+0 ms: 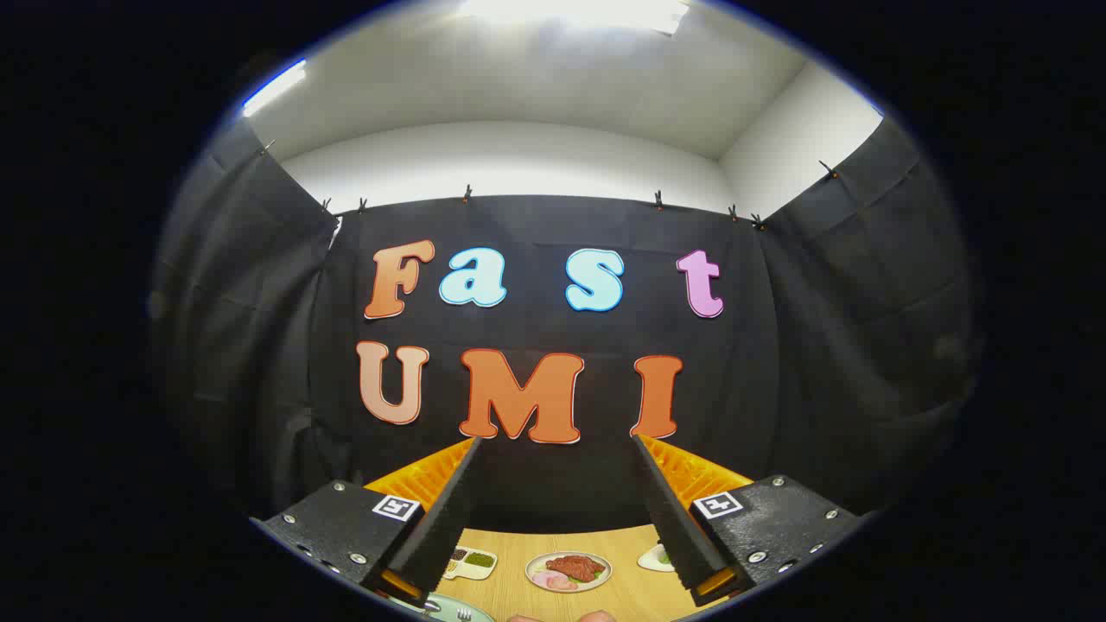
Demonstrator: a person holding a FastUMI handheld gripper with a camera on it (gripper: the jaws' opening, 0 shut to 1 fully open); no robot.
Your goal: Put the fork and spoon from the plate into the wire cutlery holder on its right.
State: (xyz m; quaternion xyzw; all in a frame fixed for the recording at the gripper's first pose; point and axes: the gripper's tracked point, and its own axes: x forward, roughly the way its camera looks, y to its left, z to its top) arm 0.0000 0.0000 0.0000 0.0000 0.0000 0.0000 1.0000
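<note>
The gripper [553,449] is held high above the wooden table [639,592], its two fingers [449,510] spread wide apart with nothing between them; they point at the black cloth wall [553,484], which rises straight from the table's far edge. Between the fingers a broad strip of bare wood runs from that far edge toward the near side, leaving open room to come down.

At the table's near edge, just below the left finger's base, sits the pale green plate [449,607], cut off by the finger (only a curved piece of rim is clear). A fork [464,614] lies on it, its tines showing; something metal beside it may be the spoon, but that cannot be told.

Printed food pictures lie flat on the wood: a compartment tray [471,561] near the left finger, a round plate of meat [568,571] in the middle, a small white dish [657,559] partly behind the right finger.
</note>
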